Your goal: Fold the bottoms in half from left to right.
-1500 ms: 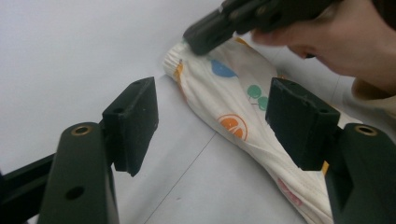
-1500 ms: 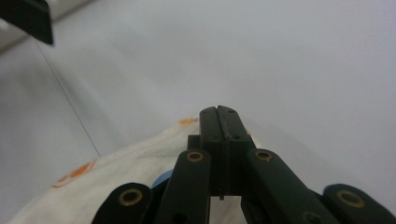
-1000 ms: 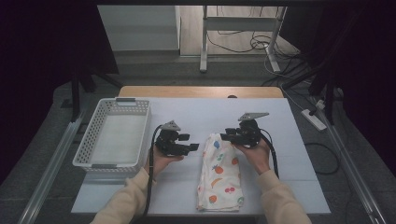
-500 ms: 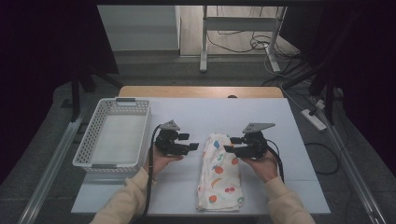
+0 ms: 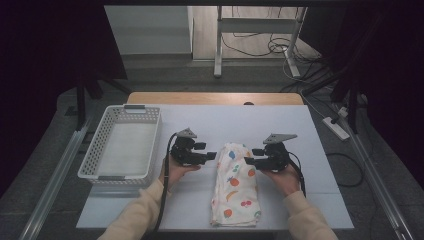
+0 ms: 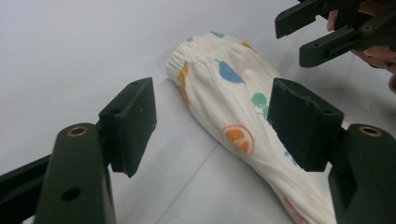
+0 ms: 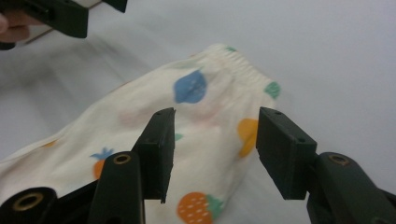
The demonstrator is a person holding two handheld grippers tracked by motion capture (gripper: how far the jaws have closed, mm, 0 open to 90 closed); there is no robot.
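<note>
A folded cream cloth [image 5: 235, 185] printed with coloured fruit lies lengthwise on the white table [image 5: 280, 125], its elastic waistband at the far end. My left gripper [image 5: 212, 155] hovers just left of the waistband end, open, nothing between its pads; in the left gripper view the cloth [image 6: 224, 93] lies beyond the left gripper [image 6: 212, 121]. My right gripper [image 5: 250, 156] sits at the cloth's right edge. Its jaws have just been opening and stand apart; in the right gripper view the right gripper [image 7: 212, 149] hangs over the cloth [image 7: 201, 93], pads not pressing it.
A white perforated basket [image 5: 135, 107] stands on the table's left side. The right gripper [image 6: 313, 32] shows far off in the left gripper view, the left gripper [image 7: 60, 14] in the right gripper view. Metal rails flank the table; cables lie on the floor behind.
My right gripper has drawn slightly right and toward the person, off the cloth's top end, and its jaws have widened. The left gripper and the cloth stayed put.
</note>
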